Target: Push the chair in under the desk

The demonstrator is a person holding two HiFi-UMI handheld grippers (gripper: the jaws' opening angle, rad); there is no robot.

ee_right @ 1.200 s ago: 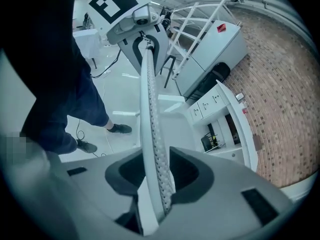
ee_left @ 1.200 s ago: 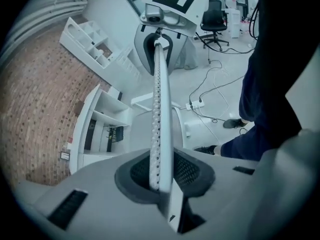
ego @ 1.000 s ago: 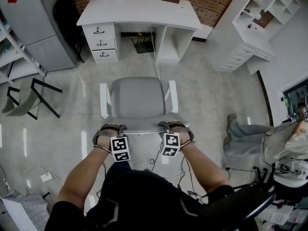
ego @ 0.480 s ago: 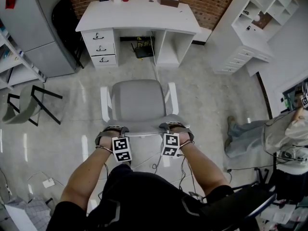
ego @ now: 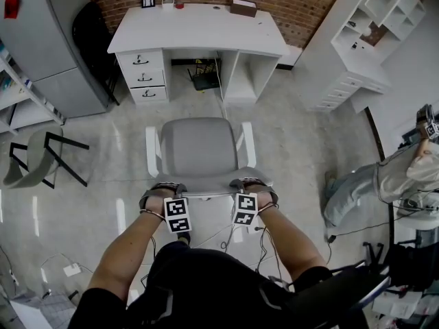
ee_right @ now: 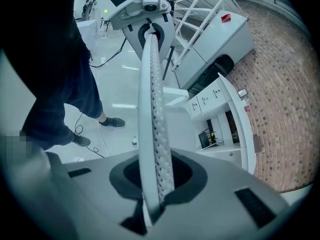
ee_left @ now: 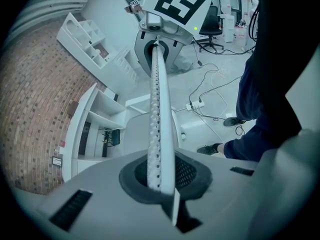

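Observation:
A chair (ego: pixel 202 146) with a grey seat and white armrests stands on the floor, facing the white desk (ego: pixel 199 29) at the top of the head view. A strip of floor lies between them. My left gripper (ego: pixel 163 187) is shut on the left end of the backrest's top edge (ego: pixel 206 184), my right gripper (ego: pixel 252 184) on its right end. In the left gripper view the perforated backrest edge (ee_left: pixel 159 134) runs between the left gripper's (ee_left: pixel 160 176) dark pads. The right gripper (ee_right: pixel 157 176) holds the backrest edge (ee_right: pixel 152 109) the same way; its jaws have just been closing on it.
A toppled black-framed chair (ego: pixel 41 153) lies at the left, beside a grey cabinet (ego: pixel 48 40). White shelving (ego: pixel 357 53) stands at the right, and a person (ego: pixel 384 184) is at the far right. Cables (ego: pixel 226 235) trail on the floor by my feet. A black box (ego: pixel 204 77) sits under the desk.
The chair and both grippers have moved toward the desk, so the strip of floor between them is narrower. The person at the right has shifted.

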